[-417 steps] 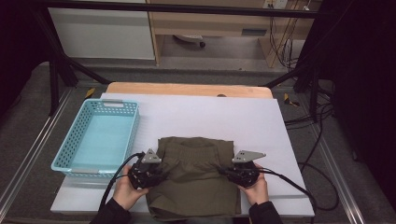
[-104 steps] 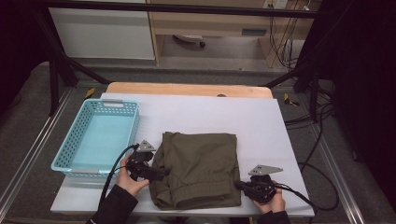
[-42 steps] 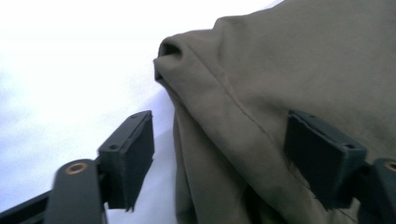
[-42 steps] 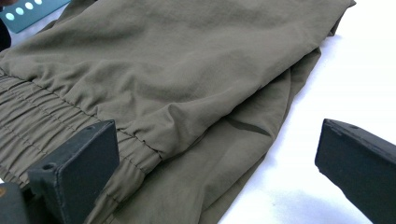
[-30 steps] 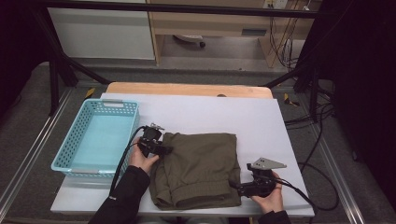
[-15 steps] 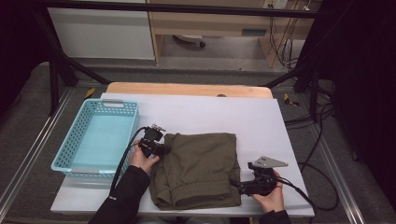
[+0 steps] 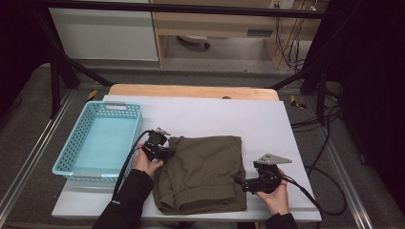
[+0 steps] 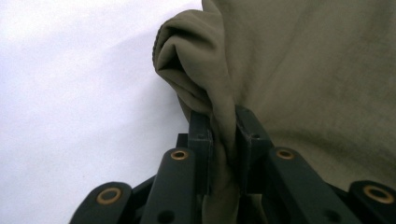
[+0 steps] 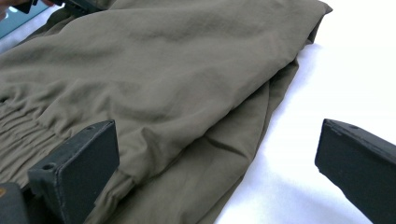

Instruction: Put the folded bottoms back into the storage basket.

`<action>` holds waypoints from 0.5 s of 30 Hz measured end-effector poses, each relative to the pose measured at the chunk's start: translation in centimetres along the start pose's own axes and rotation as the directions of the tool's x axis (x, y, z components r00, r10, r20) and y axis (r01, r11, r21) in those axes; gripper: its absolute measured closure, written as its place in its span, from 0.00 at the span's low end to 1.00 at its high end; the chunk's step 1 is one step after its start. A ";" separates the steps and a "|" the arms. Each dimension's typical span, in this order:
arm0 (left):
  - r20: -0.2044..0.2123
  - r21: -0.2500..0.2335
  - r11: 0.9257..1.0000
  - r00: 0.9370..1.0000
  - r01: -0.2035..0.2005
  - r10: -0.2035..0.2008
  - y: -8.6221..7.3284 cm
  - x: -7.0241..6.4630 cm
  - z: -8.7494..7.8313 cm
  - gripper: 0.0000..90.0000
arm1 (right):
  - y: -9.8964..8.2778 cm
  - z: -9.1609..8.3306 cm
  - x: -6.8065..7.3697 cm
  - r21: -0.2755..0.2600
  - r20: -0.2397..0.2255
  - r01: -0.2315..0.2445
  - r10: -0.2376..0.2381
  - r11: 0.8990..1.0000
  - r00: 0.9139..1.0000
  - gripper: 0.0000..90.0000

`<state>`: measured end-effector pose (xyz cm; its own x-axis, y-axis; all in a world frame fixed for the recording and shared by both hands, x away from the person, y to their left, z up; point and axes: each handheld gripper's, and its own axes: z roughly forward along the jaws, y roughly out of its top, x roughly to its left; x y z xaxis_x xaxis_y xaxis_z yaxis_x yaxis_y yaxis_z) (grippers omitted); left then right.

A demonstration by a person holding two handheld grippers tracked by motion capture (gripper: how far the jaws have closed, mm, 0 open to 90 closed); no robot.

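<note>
While my left tongs (image 8: 223, 140) have just been closing, they now pinch a bunched corner of the olive garment (image 7: 203, 171) at its far left edge, cloth squeezed between both pads. That folded garment lies flat on the white bench (image 7: 229, 114), just right of the blue basket (image 7: 79, 169). My right tongs (image 7: 239, 181) stand spread at the garment's near right edge, one pad over the cloth, the other over bare bench.

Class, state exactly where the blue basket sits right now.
In the high view the blue basket stands at the white table's left edge, beside the folded olive garment.
</note>
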<state>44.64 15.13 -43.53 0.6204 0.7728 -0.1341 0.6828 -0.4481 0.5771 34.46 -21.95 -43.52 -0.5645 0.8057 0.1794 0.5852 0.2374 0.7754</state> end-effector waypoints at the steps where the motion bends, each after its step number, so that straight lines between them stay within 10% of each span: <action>1: -0.003 0.001 1.000 1.000 -0.006 0.006 0.0 -0.1 0.0 0.86 | 0.1 0.1 0.0 0.004 0.002 -0.004 0.004 1.000 1.000 0.00; 15: 0.013 -0.006 1.000 1.000 -0.013 0.013 -0.1 0.2 0.0 0.86 | 1.4 3.0 -0.2 0.056 0.044 -0.033 0.030 0.998 0.999 0.02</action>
<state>44.69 15.31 -43.62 0.6341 0.7609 -0.1376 0.6728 -0.4552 0.5832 37.15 -20.17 -44.36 -0.5206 0.8354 0.1760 0.6347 0.2408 0.7343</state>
